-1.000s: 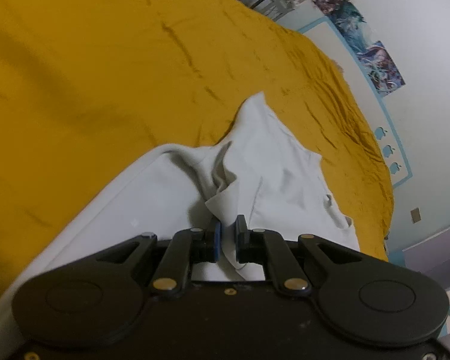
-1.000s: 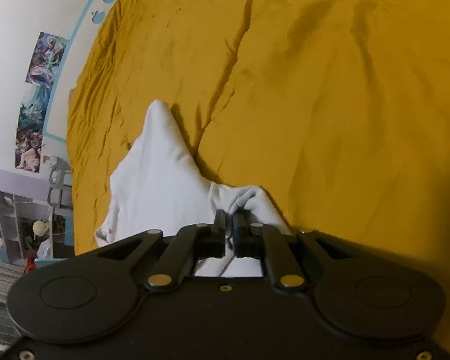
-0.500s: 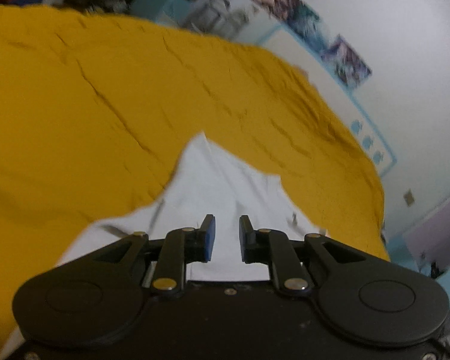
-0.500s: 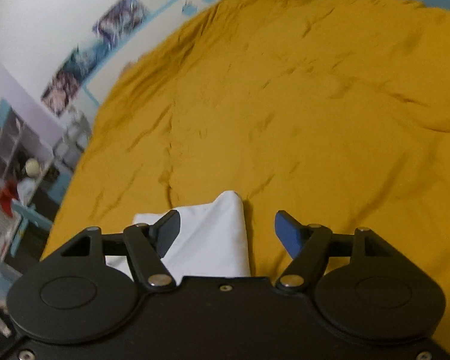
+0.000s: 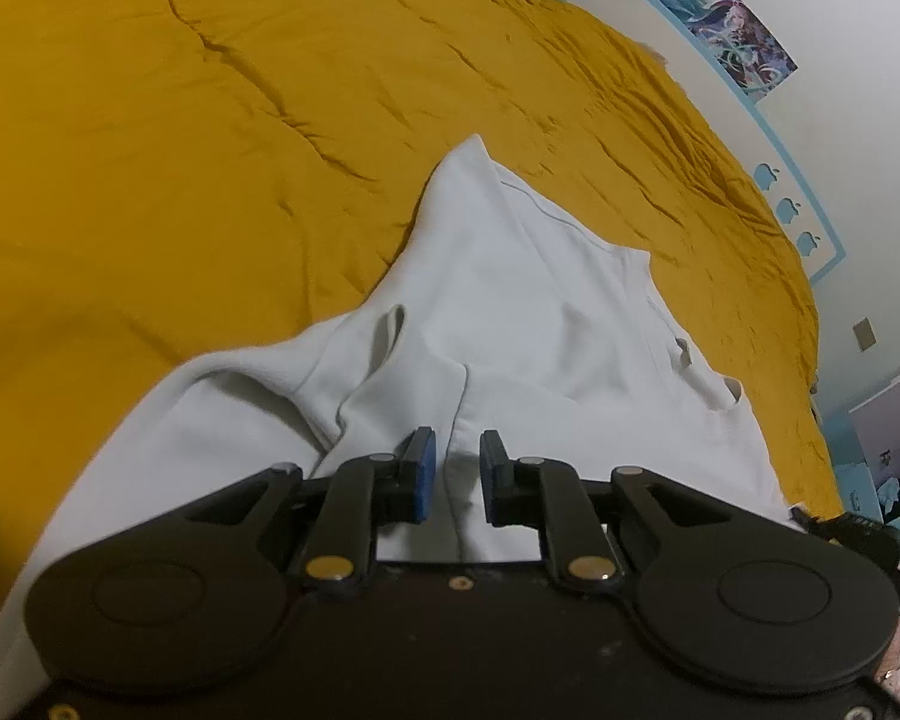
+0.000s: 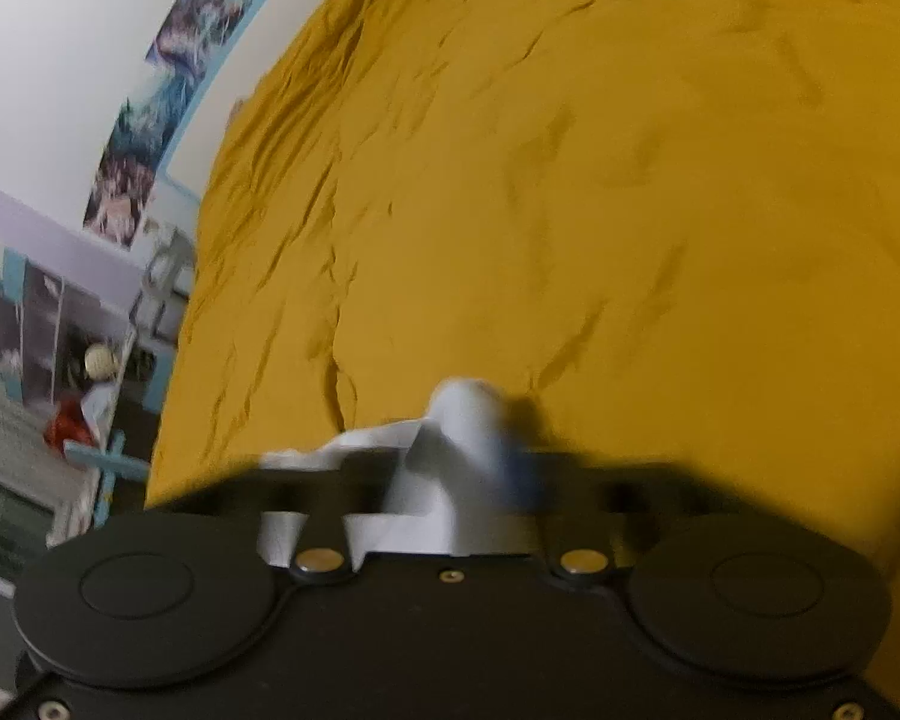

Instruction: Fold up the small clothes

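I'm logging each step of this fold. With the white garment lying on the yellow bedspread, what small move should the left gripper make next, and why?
Probably lower the left gripper and close on the raised crease of the white garment just ahead: its fingers stand apart, holding nothing, and the cloth is bunched unevenly on the yellow bedspread. The right gripper view is too blurred to judge.
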Demonstrator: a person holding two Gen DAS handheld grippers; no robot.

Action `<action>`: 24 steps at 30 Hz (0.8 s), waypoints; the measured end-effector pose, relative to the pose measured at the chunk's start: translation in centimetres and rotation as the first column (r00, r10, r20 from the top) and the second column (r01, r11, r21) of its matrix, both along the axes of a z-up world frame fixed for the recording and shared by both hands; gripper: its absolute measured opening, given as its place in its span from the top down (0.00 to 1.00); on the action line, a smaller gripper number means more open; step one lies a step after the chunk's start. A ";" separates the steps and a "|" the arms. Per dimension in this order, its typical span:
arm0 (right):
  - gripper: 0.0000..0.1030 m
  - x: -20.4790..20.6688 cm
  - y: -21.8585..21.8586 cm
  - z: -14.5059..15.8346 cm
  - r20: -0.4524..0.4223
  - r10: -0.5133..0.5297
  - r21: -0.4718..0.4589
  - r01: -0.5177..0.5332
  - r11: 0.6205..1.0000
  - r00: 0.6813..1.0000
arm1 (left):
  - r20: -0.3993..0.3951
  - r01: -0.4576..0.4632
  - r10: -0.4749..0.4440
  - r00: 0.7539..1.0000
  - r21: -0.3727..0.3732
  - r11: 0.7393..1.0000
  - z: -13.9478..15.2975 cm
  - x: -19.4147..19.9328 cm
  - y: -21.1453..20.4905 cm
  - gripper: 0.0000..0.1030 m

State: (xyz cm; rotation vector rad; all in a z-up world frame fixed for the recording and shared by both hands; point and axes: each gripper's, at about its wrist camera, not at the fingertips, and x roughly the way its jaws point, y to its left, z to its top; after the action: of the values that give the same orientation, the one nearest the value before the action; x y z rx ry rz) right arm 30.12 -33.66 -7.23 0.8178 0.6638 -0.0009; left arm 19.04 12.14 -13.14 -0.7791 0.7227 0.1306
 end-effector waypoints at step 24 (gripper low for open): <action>0.67 -13.8 9.1 1.7 -0.152 0.281 -0.262 -0.312 0.913 0.948 | -0.035 0.135 -0.131 0.991 0.141 0.981 1.3 -0.7 -0.3 0.70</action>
State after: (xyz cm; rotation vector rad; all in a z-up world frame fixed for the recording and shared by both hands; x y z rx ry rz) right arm 16.32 -24.58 -5.49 0.4361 0.8670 0.1331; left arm 18.35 11.81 -11.87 -0.5909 0.7786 0.0708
